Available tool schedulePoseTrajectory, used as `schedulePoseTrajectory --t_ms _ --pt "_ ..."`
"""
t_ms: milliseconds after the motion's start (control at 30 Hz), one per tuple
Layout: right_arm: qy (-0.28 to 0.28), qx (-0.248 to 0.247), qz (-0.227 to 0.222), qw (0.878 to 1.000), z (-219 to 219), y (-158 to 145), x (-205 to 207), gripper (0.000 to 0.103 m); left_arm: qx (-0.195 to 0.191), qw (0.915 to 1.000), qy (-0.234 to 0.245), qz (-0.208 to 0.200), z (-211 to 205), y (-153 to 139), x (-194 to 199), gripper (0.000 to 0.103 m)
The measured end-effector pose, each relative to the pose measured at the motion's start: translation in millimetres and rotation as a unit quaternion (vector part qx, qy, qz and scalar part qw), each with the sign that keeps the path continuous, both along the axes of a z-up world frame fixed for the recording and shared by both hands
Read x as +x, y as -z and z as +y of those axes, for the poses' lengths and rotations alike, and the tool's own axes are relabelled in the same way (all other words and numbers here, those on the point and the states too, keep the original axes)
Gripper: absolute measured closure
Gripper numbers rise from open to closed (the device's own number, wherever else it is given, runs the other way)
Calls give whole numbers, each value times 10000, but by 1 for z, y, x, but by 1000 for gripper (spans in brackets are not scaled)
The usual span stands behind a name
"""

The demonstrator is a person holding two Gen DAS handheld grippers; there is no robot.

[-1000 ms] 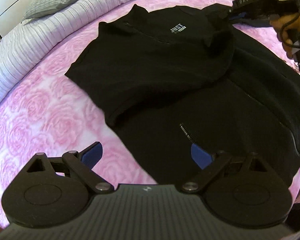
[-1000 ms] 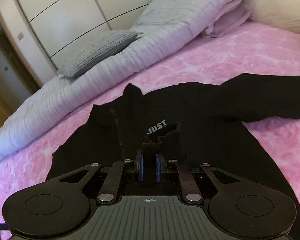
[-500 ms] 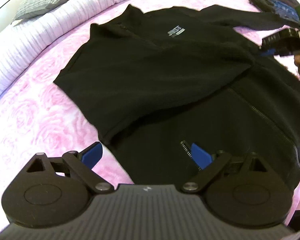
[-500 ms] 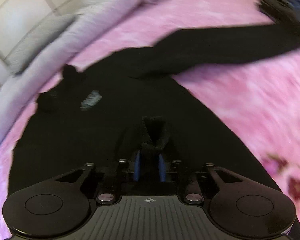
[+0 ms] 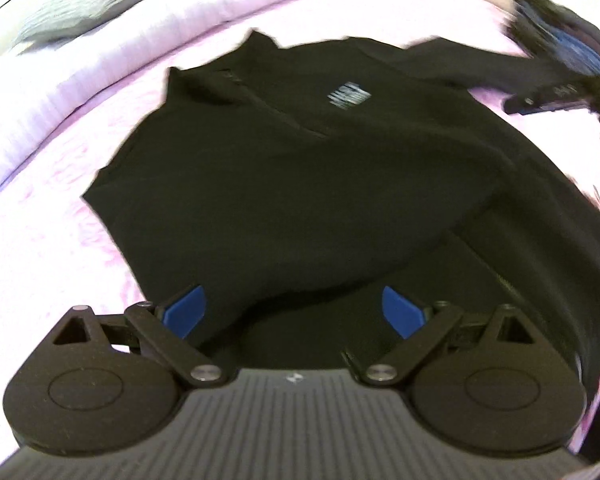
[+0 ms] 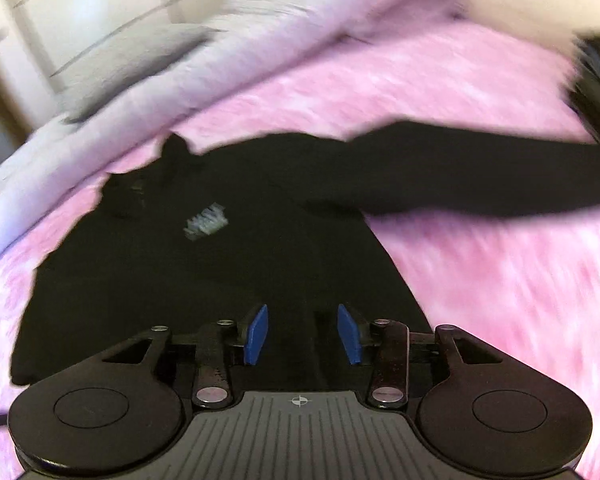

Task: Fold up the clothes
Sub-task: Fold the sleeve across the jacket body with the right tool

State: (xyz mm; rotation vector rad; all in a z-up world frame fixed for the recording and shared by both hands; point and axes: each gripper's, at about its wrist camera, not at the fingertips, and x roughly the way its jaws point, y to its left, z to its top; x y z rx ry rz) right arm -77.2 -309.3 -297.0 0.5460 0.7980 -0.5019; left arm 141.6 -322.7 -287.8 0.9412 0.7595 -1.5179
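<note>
Pink rose-patterned bedspread (image 5: 52, 232) fills most of what I see, covering the bed under everything else. Along its far edge I have a pale lilac ribbed duvet (image 5: 112, 60) rolled up, with a grey pillow (image 5: 100, 12) on it, and white wardrobe doors (image 6: 80, 12) behind.

On the bedspread lies the black jacket (image 5: 300, 200), spread flat with its collar toward the duvet and a small white logo (image 5: 348, 96) on the chest. One sleeve is folded across the body; from my right wrist view the other sleeve (image 6: 480, 168) stretches straight out to the side over the pink cover. A zip line runs down the lower right part.

At the far right corner sits a dark stack of clothes (image 5: 560, 36), blurred.

My left hand-held gripper (image 5: 296, 312) has its blue pads spread wide, empty, hovering over the jacket's lower hem. My right hand-held gripper (image 6: 302, 334) has its pads parted moderately with nothing between them, above the jacket's body; from the left view it (image 5: 548, 100) shows near the sleeve. Both views are motion-blurred.
</note>
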Motion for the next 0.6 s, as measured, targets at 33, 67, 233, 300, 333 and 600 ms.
schedulePoseTrajectory --t_ms 33,67,233,300,333,600 --pt "-426 114 -8 9990 -9 4 11 58 10 9998 -195 -24 -7 0 4 10" --pt "-852 228 -17 9961 -18 8 23 57 25 9992 -398 -55 -14 1 9 10" --pt "-2962 577 375 9526 -48 42 84 56 160 9928 -1155 -284 -38 19 26 10" --pt "-3424 682 503 9357 -57 56 102 56 207 9903 -1326 -370 -45 28 30 10" --pt "-3606 805 529 9277 -61 64 110 56 207 9899 -1343 -393 -46 29 29 10" --pt "-4733 965 739 8725 -58 71 130 103 208 9871 -1480 -579 -54 39 26 10"
